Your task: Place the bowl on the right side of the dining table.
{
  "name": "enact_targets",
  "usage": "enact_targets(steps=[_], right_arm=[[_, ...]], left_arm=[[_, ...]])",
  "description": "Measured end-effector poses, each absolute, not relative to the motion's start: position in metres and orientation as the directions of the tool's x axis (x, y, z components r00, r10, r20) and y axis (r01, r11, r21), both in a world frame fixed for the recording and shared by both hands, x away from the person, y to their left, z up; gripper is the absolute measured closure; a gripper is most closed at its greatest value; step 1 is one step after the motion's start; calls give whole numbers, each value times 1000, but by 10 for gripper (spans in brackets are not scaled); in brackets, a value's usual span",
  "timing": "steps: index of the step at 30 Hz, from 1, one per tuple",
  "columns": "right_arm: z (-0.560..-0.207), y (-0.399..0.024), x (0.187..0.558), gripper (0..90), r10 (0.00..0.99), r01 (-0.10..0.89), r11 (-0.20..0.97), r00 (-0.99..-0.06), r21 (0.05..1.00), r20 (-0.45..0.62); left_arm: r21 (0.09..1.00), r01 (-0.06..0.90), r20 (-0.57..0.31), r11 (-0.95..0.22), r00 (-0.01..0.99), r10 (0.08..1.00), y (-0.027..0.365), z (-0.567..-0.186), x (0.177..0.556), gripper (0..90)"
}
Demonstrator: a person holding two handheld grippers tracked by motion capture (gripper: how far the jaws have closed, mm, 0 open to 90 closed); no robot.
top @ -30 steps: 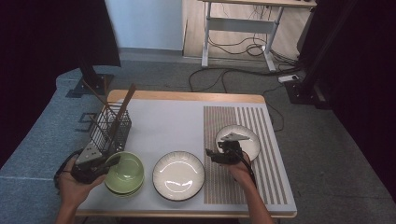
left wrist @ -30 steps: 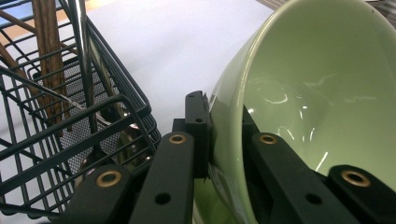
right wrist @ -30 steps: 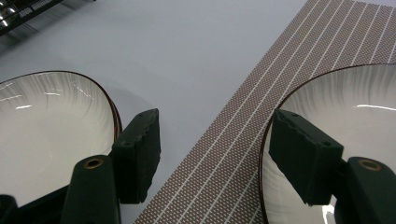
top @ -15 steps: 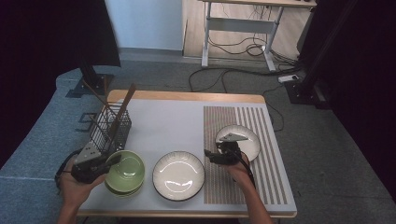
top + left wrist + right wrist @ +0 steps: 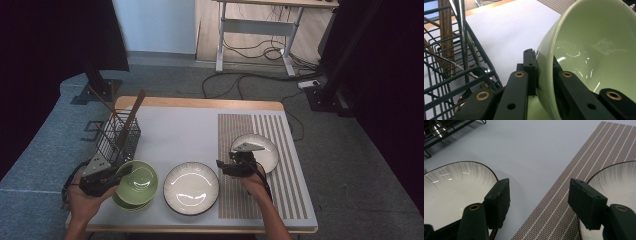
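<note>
The green bowl sits tilted at the near left of the table, lifted slightly above a second green bowl under it, just beside the black wire utensil basket. The left gripper has its jaws clamped on the bowl's rim, one jaw inside and one outside, as the left gripper view shows. The right gripper hangs with jaws apart and nothing between them, over the edge of the striped placemat, between the larger white plate and the smaller white plate.
</note>
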State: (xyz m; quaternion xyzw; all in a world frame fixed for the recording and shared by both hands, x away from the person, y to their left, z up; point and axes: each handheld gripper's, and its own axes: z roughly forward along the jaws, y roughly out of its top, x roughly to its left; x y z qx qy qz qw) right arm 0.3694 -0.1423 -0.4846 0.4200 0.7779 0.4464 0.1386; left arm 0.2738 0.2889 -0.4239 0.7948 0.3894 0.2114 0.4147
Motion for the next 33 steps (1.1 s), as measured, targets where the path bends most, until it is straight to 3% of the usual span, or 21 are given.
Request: enact_targets(steps=[33], right_arm=[[-480, -142, 368, 342, 774, 523, 242, -612, 818, 162]], left_arm=[[848, 413, 3, -331, 622, 783, 273, -415, 280, 836]])
